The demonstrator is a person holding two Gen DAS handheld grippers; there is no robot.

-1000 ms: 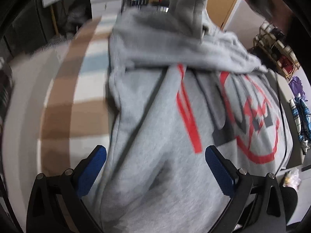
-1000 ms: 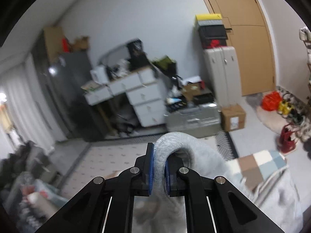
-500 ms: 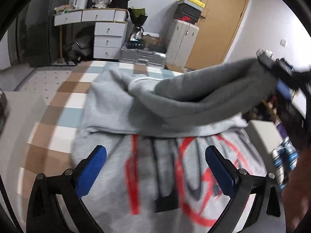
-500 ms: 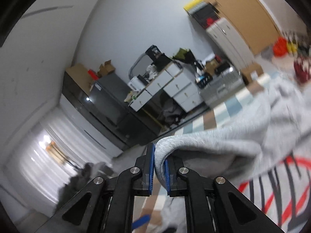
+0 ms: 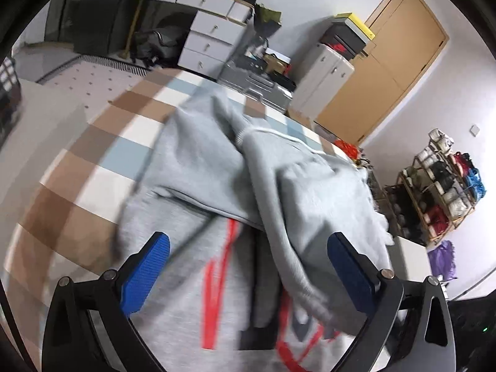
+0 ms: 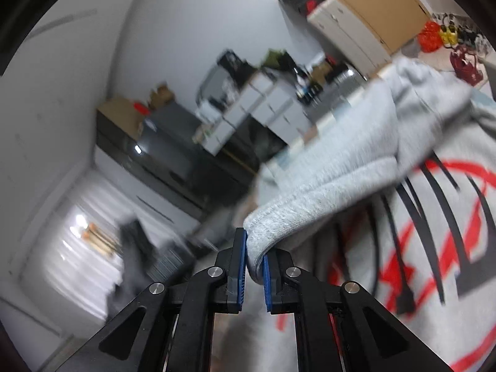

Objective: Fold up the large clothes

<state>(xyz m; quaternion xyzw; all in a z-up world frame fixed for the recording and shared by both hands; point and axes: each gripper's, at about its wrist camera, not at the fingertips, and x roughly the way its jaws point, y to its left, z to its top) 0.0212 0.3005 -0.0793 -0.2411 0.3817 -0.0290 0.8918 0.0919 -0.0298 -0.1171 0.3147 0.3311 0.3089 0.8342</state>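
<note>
Meanwhile the right claw [image 6: 254, 259] is pinching the sleeve cuff [image 6: 263, 232], trailing the sleeve apparently diagonally across the grey sweatshirt [image 5: 201, 263] lying on the checked mat [image 5: 102, 161], the left claw [image 5: 248, 274] gaping empty above it.

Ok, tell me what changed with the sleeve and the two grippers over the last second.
The right gripper carried the grey sleeve cuff from up in the air down and across the sweatshirt, so the sleeve now drapes over the red print. Its jaws have just eased open slightly, but the cuff is still pinched between them. Unchanged: the left gripper stays open and empty above the sweatshirt, which stays on the checkered blanket.
</note>
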